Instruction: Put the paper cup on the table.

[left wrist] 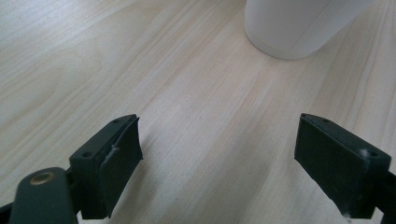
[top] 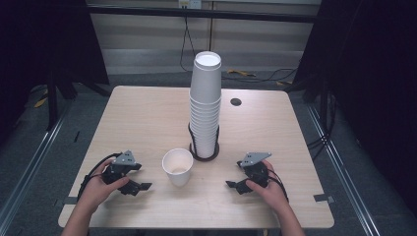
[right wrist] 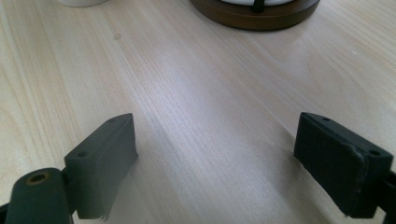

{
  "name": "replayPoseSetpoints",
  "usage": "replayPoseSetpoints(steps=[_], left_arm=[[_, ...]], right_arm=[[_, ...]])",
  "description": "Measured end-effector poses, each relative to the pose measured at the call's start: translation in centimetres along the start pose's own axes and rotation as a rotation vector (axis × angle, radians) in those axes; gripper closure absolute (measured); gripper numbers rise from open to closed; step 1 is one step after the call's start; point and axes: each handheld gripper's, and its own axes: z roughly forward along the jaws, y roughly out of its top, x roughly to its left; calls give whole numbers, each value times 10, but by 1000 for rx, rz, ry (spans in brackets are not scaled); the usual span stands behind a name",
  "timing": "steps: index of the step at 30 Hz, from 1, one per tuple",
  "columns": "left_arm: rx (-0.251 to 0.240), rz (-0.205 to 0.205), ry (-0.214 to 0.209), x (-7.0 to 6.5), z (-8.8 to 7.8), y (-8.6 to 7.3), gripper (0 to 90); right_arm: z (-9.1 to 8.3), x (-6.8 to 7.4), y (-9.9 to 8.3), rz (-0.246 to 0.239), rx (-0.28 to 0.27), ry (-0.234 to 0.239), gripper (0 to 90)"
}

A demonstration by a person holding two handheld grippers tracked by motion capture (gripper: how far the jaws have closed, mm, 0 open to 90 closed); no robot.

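Pale wood grain runs across the table under both our hands, with dark curtains and a grey floor around it. We hold the left gripper low over the near edge, its jaws spread wide with nothing between them; in the left gripper view the same gripper shows bare wood in the gap. Ahead of it and a little to its right stands a single paper cup, upright and open; the cup's base sits apart from the jaws. Our right gripper rests opposite, jaws also wide apart and empty, as the right gripper view confirms. Ahead of it sits a dark round holder, and from that holder rises a tall stack of cups, well beyond both grippers.
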Motion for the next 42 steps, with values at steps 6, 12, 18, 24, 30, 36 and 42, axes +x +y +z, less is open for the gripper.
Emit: replayPoseSetpoints(steps=[6, 12, 18, 24, 30, 36, 42], left_arm=[[-5, -9, 5, 0, 0, -3, 144], [-3, -16, 23, 2, -2, -8, 146], [-11, -19, 38, 3, -3, -13, 148], [-23, -2, 58, 3, -5, -19, 147], [-49, 33, 81, 4, -4, -25, 124], [-63, 33, 90, 5, -2, -26, 85], [-47, 4, 123, 5, 0, -26, 11]], right_arm=[[0, 0, 0, 0, 0, 0, 125], [0, 0, 0, 0, 0, 0, 125], [0, 0, 0, 0, 0, 0, 125], [0, 0, 0, 0, 0, 1, 125], [0, 0, 0, 0, 0, 1, 125], [0, 0, 0, 0, 0, 1, 125], [0, 0, 0, -1, -1, 0, 125]])
